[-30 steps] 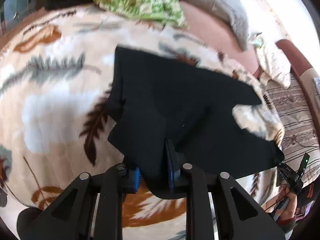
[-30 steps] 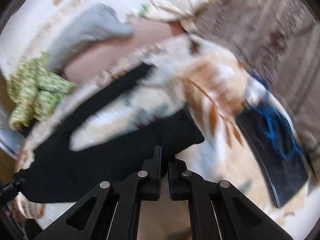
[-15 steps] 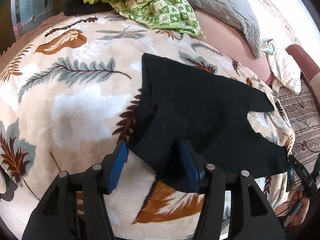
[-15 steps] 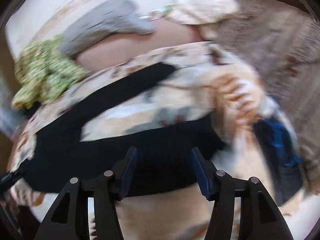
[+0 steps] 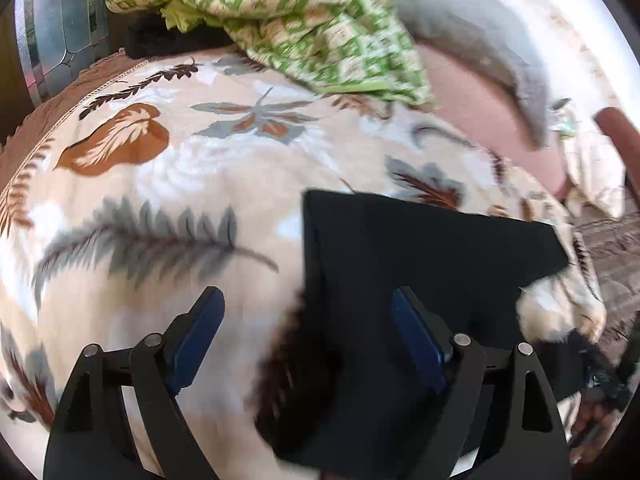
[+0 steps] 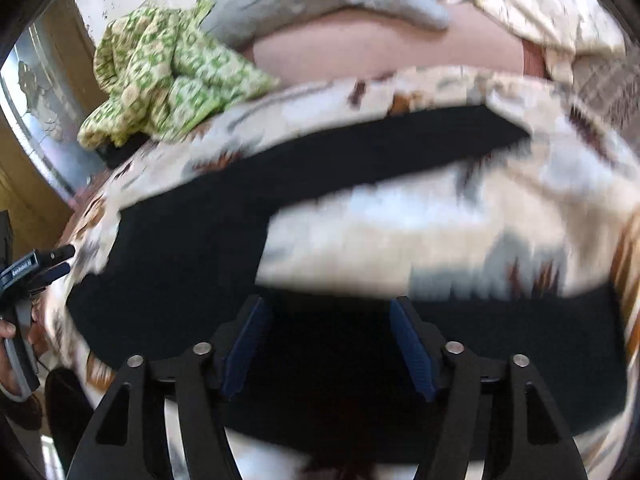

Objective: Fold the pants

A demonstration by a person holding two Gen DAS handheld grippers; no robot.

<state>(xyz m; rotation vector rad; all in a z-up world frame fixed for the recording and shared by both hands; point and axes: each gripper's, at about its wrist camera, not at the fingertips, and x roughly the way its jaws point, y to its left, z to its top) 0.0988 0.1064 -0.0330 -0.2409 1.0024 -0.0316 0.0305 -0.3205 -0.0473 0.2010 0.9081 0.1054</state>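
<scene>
In the left wrist view, the left gripper (image 5: 306, 322) hangs over a bed covered by a leaf-patterned blanket (image 5: 160, 208); its jaws have just been opening and now stand wide, gripping nothing. The black pants (image 5: 420, 264) lie flat on the blanket, their left edge running between the two blue pads (image 5: 416, 340), so that the right pad is over the cloth and the left over bare blanket; neither pad presses on the fabric. A crumpled green checked cloth (image 5: 304, 20) lies at the far edge of the bed, with a grey pillow (image 5: 480, 52) beside it. In the right wrist view, which is blurred, the right gripper (image 6: 330, 334) also has its jaws parted after just opening, and it holds nothing; the pants (image 6: 192, 248) spread under and ahead of it, one leg stretching away towards the upper right and the other running across below it, with a wedge of blanket (image 6: 440, 240) showing between them. The left gripper (image 6: 32, 272) appears at the left edge, held in a hand (image 6: 6, 330), near the pants' far end.
</scene>
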